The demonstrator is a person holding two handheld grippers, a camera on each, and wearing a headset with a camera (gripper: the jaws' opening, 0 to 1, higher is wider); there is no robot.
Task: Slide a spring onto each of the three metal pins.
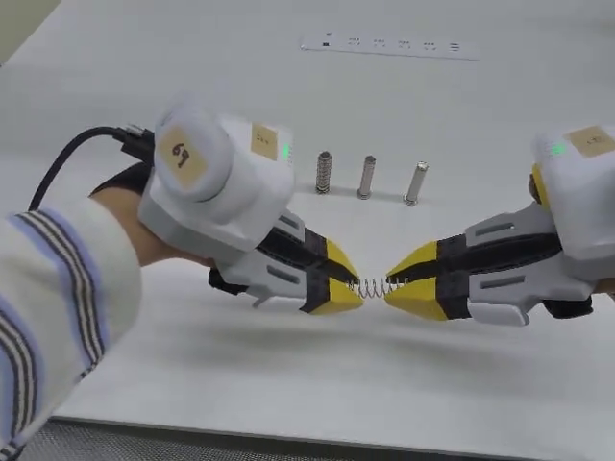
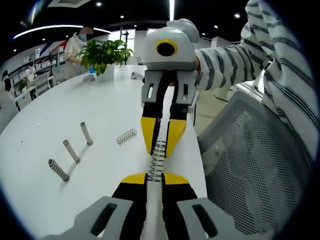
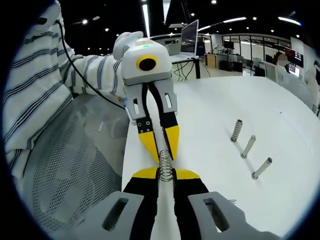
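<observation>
Metal coil: one spring (image 1: pixel 376 285) hangs level above the white workbench (image 1: pixel 288 384), bridging the two grippers. The left gripper (image 1: pixel 354 290) has its yellow-tipped jaws clamped on one end of the spring. The right gripper (image 1: pixel 392 288) has its jaws clamped on the other end. The two tips face each other, close together, with a short run of coils exposed between them. In the left gripper view, the spring runs from that gripper's own jaws straight into the opposing tips.

Three metal pins stand upright in a row on the workbench beyond the grippers. In the head view, the left-end pin (image 1: pixel 324 157) carries a fitted spring (image 1: pixel 324 175) along its shaft. The middle pin (image 1: pixel 366 178) and the right-end pin (image 1: pixel 415 182) are bare. A loose spring (image 2: pixel 126 136) lies flat on the workbench near the row of pins, apart from them.
</observation>
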